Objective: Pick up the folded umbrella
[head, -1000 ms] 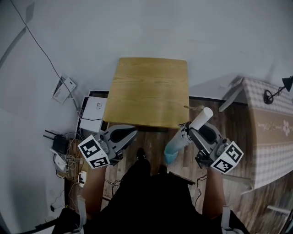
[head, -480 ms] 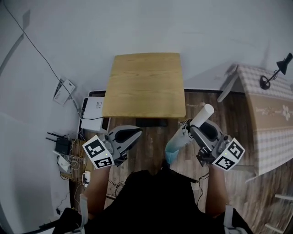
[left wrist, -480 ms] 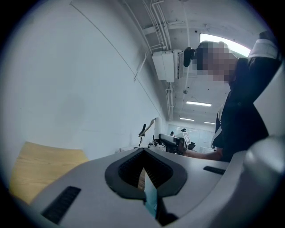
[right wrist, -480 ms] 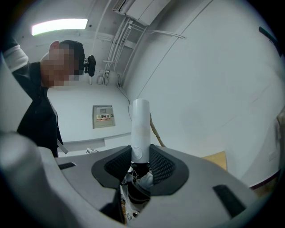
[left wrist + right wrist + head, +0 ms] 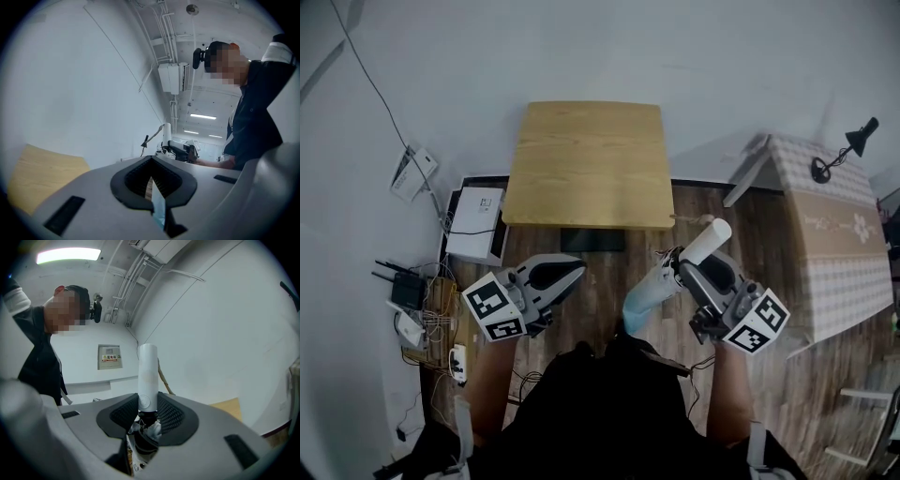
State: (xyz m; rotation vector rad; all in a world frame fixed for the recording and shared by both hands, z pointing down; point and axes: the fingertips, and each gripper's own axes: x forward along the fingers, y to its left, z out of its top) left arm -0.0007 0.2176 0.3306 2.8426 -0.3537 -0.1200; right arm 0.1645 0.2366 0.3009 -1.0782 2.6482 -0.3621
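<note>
R hand-held gripper (image 5: 679,272) is clenched on the folded umbrella (image 5: 643,300), at the neck btwn white handle & light-blue canopy. Umbrella is up in the air over the wood floor (image 5: 600,291), handle slanting up & away, canopy end low nr the person's legs. L hand-held gripper (image 5: 574,272) is alongside, well apart, jaws together w/ nothing btwn. Further out: wooden tabletop (image 5: 586,164). White box (image 5: 474,225) & cables (image 5: 431,323) sit to its left, checked-cloth table (image 5: 834,253) to its right.
</note>
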